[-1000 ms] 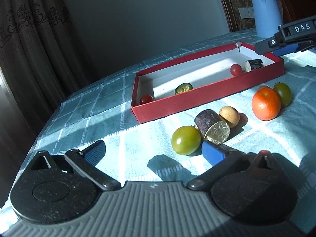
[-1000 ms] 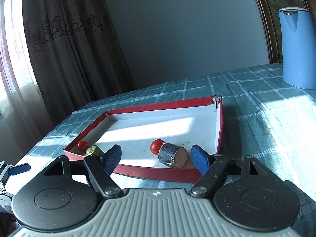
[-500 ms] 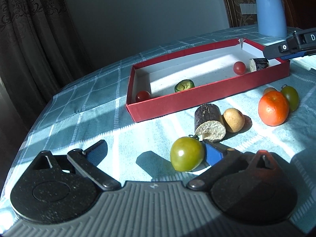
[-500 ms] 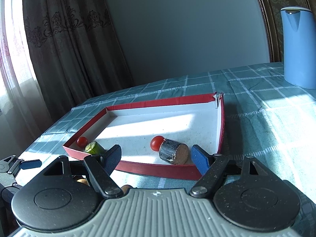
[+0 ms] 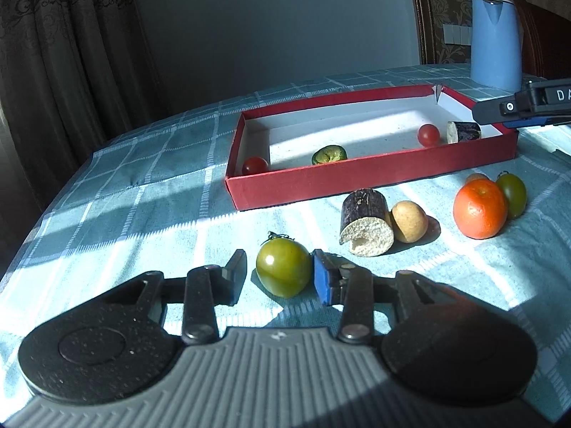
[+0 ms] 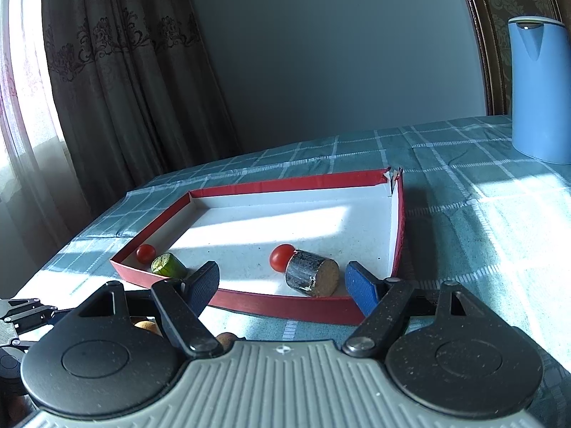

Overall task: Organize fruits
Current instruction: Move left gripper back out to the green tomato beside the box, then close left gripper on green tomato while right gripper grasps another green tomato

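A green tomato (image 5: 283, 267) lies on the checked cloth between the fingers of my left gripper (image 5: 280, 276). The jaws are narrowed around it, with a small gap still on the left side. A red tray (image 5: 371, 173) holds two cherry tomatoes (image 5: 428, 134), a green slice (image 5: 329, 154) and a dark cut piece (image 5: 463, 132). On the cloth lie a dark cut log (image 5: 365, 221), a potato (image 5: 409, 221), an orange (image 5: 480, 208) and a second green tomato (image 5: 514, 194). My right gripper (image 6: 282, 287) is open and empty over the tray's near edge (image 6: 285, 308).
A blue kettle (image 5: 494, 42) stands behind the tray at the right; it also shows in the right wrist view (image 6: 540, 89). Dark curtains hang at the left. The table edge falls away at the left.
My left gripper has shifted right so the green tomato sits between its fingers, and the jaws have narrowed around it. The right gripper has barely moved.
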{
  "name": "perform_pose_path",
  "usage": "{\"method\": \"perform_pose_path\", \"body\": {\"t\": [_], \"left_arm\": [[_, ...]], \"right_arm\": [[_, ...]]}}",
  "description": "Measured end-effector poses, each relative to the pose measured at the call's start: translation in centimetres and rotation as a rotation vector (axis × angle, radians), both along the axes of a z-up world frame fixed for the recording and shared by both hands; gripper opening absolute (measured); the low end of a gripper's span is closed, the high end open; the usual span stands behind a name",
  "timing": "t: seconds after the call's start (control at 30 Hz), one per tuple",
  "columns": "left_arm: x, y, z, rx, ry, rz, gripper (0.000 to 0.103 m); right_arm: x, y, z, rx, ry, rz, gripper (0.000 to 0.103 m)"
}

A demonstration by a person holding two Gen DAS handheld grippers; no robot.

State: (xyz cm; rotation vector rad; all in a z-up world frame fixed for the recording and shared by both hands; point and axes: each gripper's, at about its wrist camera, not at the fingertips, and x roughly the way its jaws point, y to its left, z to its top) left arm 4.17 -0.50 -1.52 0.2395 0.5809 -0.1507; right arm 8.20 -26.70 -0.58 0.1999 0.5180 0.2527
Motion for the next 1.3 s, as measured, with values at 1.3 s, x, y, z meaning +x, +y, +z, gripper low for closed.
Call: {"method": "perform_pose_path", "body": {"t": [1.3], "left_arm": [[0.2,0.7,0.1,-0.015,0.002,0.015,0.038]], "right_arm": [[-5.0,3.7,-1.7,-0.240,0.038,0.283,0.051]]}}
